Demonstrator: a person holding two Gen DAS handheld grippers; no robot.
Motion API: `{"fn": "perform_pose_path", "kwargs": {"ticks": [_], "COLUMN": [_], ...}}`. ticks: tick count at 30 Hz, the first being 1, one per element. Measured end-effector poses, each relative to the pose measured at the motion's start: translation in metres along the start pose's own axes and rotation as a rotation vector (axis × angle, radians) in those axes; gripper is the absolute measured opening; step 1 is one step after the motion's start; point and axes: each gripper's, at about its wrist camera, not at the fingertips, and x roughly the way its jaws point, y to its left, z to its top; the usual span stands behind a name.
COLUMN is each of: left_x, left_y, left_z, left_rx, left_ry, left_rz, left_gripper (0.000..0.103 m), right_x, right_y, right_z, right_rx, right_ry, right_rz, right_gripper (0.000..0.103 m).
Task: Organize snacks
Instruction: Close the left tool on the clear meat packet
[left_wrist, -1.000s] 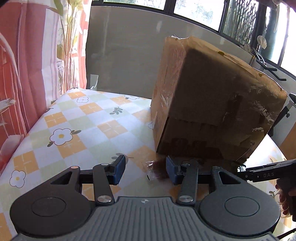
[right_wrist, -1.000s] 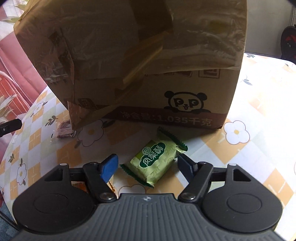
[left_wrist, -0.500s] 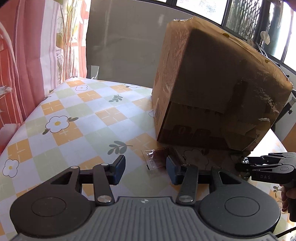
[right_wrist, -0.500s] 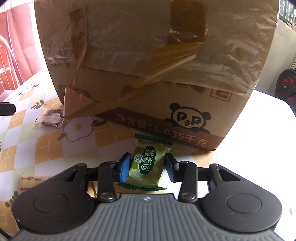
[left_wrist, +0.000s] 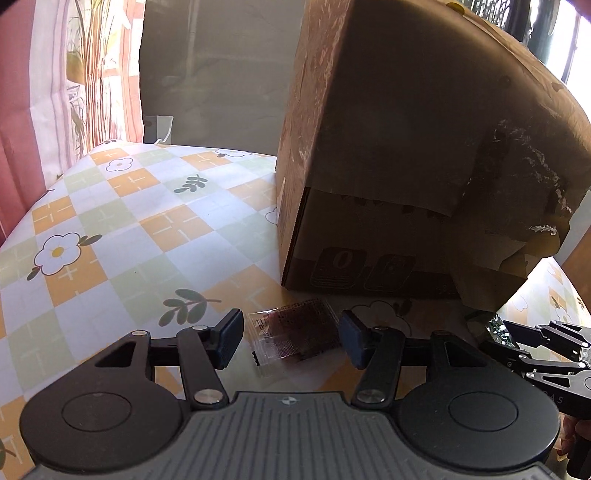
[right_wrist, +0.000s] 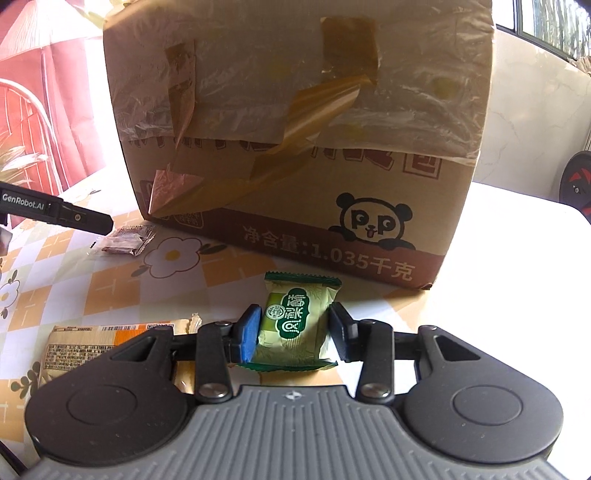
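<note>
A large taped cardboard box (left_wrist: 406, 155) with a panda print stands on the flowered tablecloth; it fills the right wrist view (right_wrist: 303, 140) too. My left gripper (left_wrist: 290, 341) is open, its jaws either side of a small clear packet with a dark brown snack (left_wrist: 295, 336) lying on the table. That packet also shows in the right wrist view (right_wrist: 127, 240). My right gripper (right_wrist: 293, 334) is shut on a green wrapped pastry (right_wrist: 295, 325), held just above the table in front of the box.
An orange and beige snack packet (right_wrist: 103, 341) lies on the table under my right gripper's left side. The right gripper's fingers (left_wrist: 535, 347) show at the left view's right edge. A curtain (left_wrist: 44, 92) hangs left of the table.
My right gripper closed on the green pastry and lifted it slightly. My left gripper moved forward, bringing the brown packet between its open jaws.
</note>
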Motion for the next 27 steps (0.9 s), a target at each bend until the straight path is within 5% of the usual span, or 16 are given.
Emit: {"fn": "perform_pose_path", "kwargs": {"ticks": [12, 27], "left_x": [0.038, 0.016], "left_y": [-0.006, -0.026], "left_z": [0.009, -0.011], "left_rx": [0.060, 0.158], "left_ry": [0.051, 0.104], "left_rz": [-0.042, -0.078], "left_gripper": [0.059, 0.060], "right_x": [-0.001, -0.001], "right_y": [0.000, 0.000], "right_z": [-0.002, -0.002], "right_rx": [0.002, 0.013], "right_ry": [-0.013, -0.015], "right_rz": [0.002, 0.009], "right_gripper": [0.043, 0.043]}}
